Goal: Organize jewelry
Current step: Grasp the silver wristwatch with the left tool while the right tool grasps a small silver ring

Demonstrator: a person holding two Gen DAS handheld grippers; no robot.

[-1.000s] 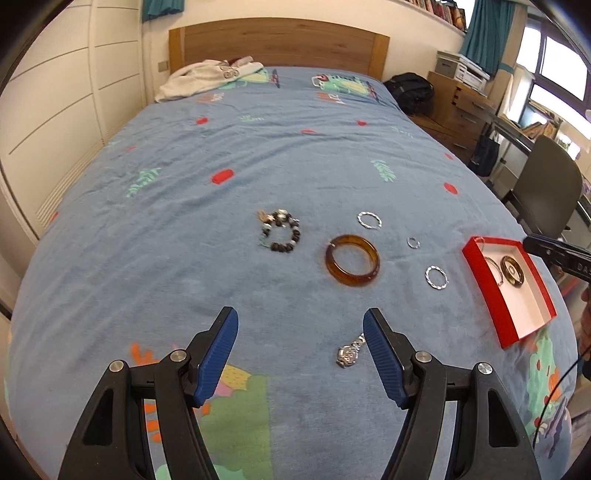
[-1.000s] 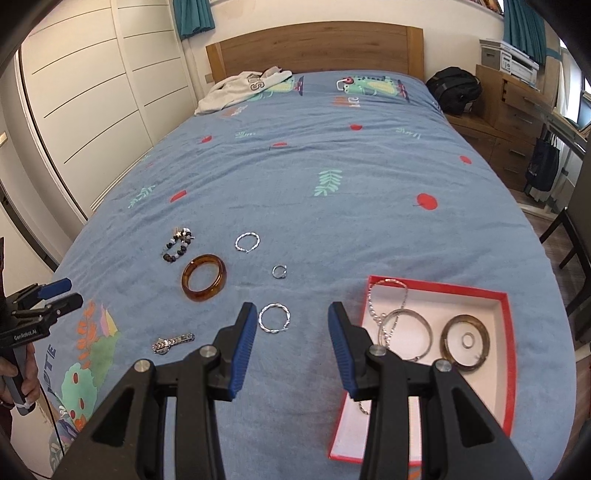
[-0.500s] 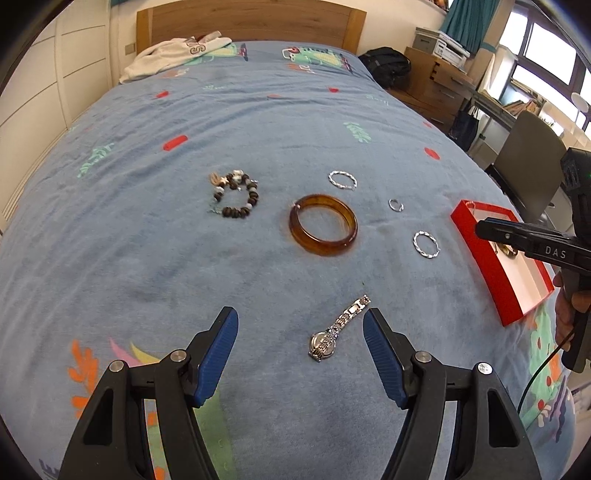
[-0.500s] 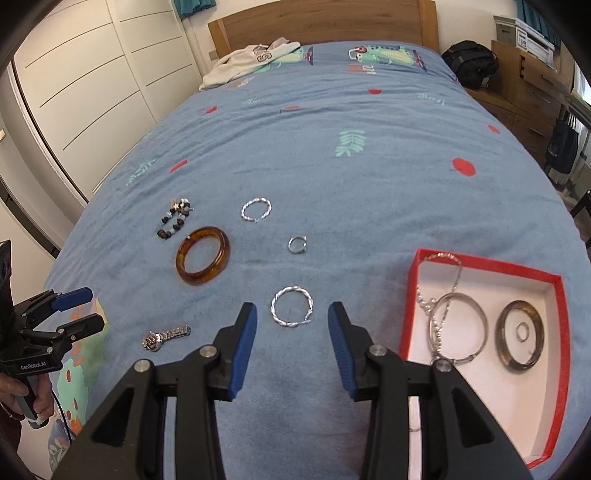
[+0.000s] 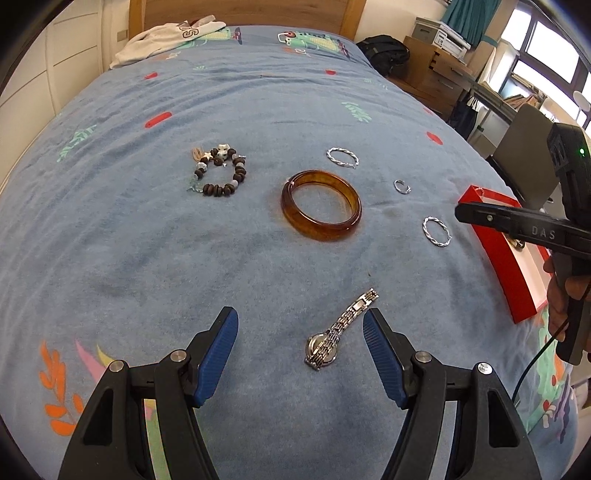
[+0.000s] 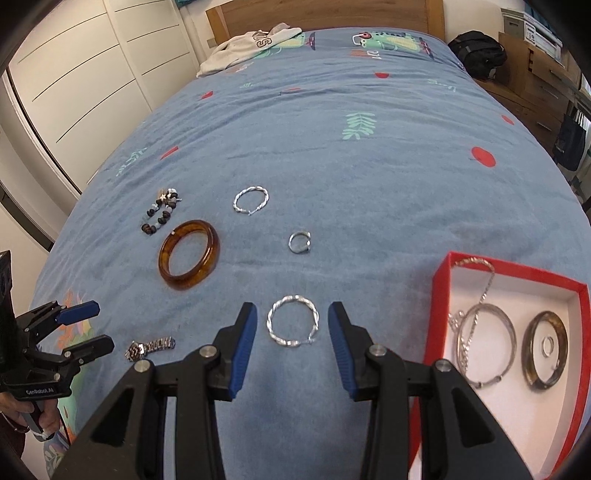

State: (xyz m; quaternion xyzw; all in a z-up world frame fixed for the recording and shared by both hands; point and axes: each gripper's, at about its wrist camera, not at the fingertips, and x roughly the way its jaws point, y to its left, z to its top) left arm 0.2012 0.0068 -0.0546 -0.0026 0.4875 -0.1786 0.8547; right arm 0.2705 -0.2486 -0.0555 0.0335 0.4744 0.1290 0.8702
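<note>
On the blue bedspread (image 5: 258, 110) a silver watch (image 5: 332, 339) lies between the fingers of my left gripper (image 5: 299, 317), nearer the right finger; the jaws stand open just above it. My right gripper (image 6: 292, 310) is open around a twisted silver hoop (image 6: 275, 325) and does not touch it. Farther off lie an amber bangle (image 5: 320, 233), a bead bracelet (image 5: 221, 190), a second twisted hoop (image 6: 251, 190) and a small ring (image 6: 291, 243). The red box (image 6: 443, 295) at the right holds a silver bangle (image 6: 511, 332), a chain and a dark bangle (image 6: 528, 365).
A grey sweatshirt (image 5: 166, 37) lies by the wooden headboard (image 6: 332, 14). White wardrobe doors (image 6: 74, 92) run along the left. A chair (image 5: 524, 147), a black bag (image 5: 384, 48) and drawers stand right of the bed. A hand (image 5: 565, 295) holds the other gripper.
Both grippers have sunk toward the bedspread and tipped further down. The watch now sits between the left fingers, the hoop between the right ones. Jaw widths are unchanged.
</note>
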